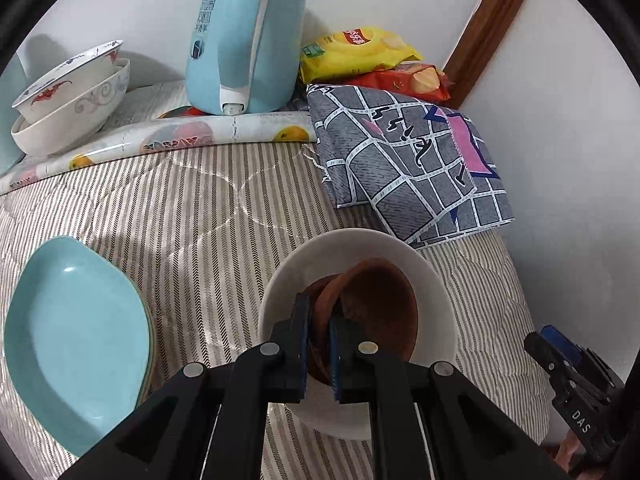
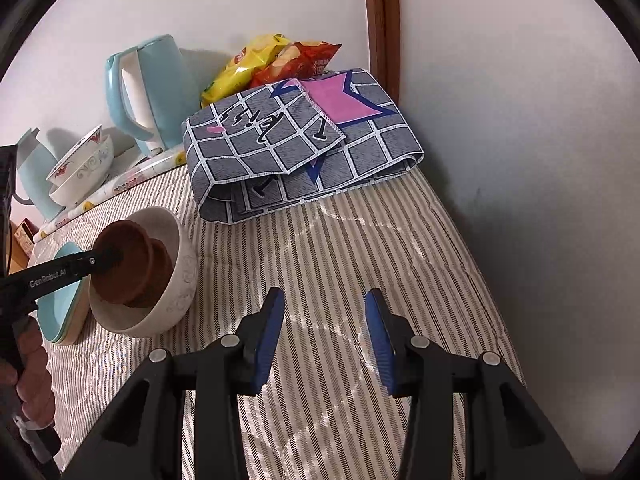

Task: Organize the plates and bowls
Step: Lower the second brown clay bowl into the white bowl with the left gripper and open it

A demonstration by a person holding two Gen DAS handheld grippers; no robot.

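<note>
My left gripper (image 1: 320, 320) is shut on the rim of a brown bowl (image 1: 380, 304), tilted inside a cream bowl (image 1: 432, 280) on the striped quilt. In the right wrist view the brown bowl (image 2: 132, 268) sits in the cream bowl (image 2: 180, 276), with the left gripper's fingers (image 2: 106, 259) on its near rim. Stacked teal plates (image 1: 76, 340) lie to the left, also visible in the right wrist view (image 2: 66, 312). Two nested patterned bowls (image 1: 68, 100) stand at the back left. My right gripper (image 2: 324, 312) is open and empty over the quilt.
A light blue kettle (image 1: 248, 36) stands at the back on a fruit-print mat (image 1: 180, 136). A folded grey checked cloth (image 1: 404, 160) and snack bags (image 1: 360, 52) lie at the back right. White walls and a wooden post (image 2: 382, 20) close the right side.
</note>
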